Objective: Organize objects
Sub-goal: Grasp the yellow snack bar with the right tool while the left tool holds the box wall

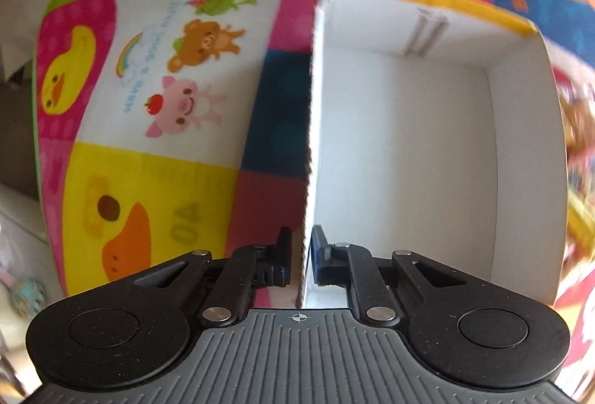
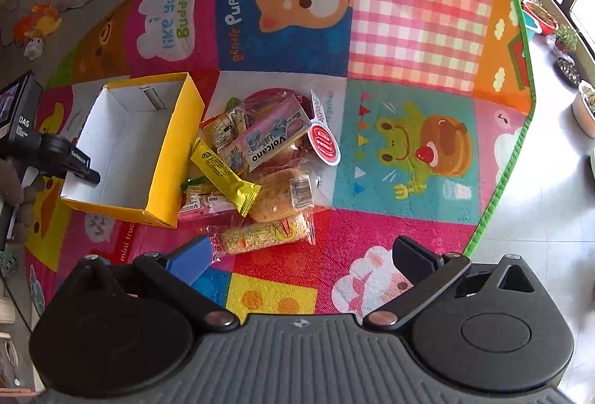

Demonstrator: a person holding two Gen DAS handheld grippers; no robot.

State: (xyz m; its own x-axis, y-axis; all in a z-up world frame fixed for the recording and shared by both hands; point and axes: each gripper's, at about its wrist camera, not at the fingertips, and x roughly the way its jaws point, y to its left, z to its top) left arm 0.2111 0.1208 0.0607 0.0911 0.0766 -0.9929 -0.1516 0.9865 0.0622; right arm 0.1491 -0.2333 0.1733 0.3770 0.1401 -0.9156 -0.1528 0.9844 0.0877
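Left tongs (image 1: 302,255) pinch box (image 1: 409,143) wall; right tongs (image 2: 305,259) gape above snacks (image 2: 260,162). Steady box, grasp nearest packet squarely.

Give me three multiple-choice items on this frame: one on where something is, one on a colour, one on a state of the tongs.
1. Where does the snack pile lie?
A. Inside the box
B. On the play mat beside the box
C. On the bare floor

2. What colour is the outside of the cardboard box?
A. Yellow
B. Green
C. Black

3. What are the left tongs doing?
A. Standing wide open over the snacks
B. Closed on the box's side wall
C. Holding a snack bar

Answers:
1 B: the packets rest on the play mat against the box's outer wall, and the box interior is bare.
2 A: the outer walls and rim are yellow, the inside white.
3 B: one pad sits on each side of the wall's edge, while the right tongs stand open.
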